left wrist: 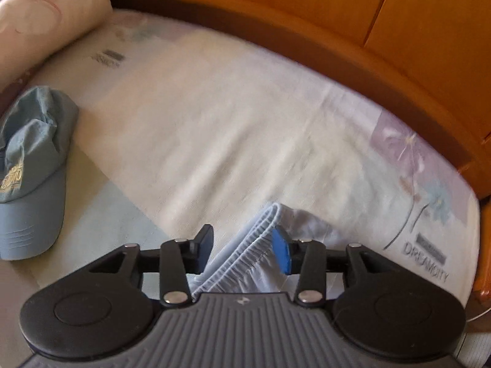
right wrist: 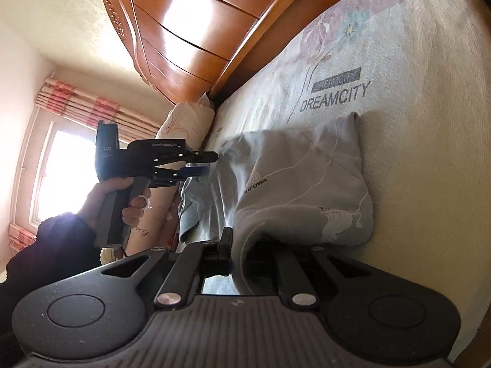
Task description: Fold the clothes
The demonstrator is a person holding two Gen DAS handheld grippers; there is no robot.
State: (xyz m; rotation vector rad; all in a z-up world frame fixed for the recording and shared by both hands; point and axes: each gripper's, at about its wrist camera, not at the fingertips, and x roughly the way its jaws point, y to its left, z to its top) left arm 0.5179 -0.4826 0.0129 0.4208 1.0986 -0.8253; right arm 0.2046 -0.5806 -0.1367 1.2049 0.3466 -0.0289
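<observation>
You are laying the grey garment (right wrist: 294, 184) on the bed (left wrist: 214, 122). Your left tongs (left wrist: 244, 251) are standing apart around its waistband (left wrist: 245, 254); your right tongs (right wrist: 237, 245) are clamping its edge. Smooth it flat before releasing.

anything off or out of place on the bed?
Mostly fine. A blue cap lies on the sheet left of the work area, unrelated to folding. The grey garment is bunched with an uneven fold, not flat.
</observation>
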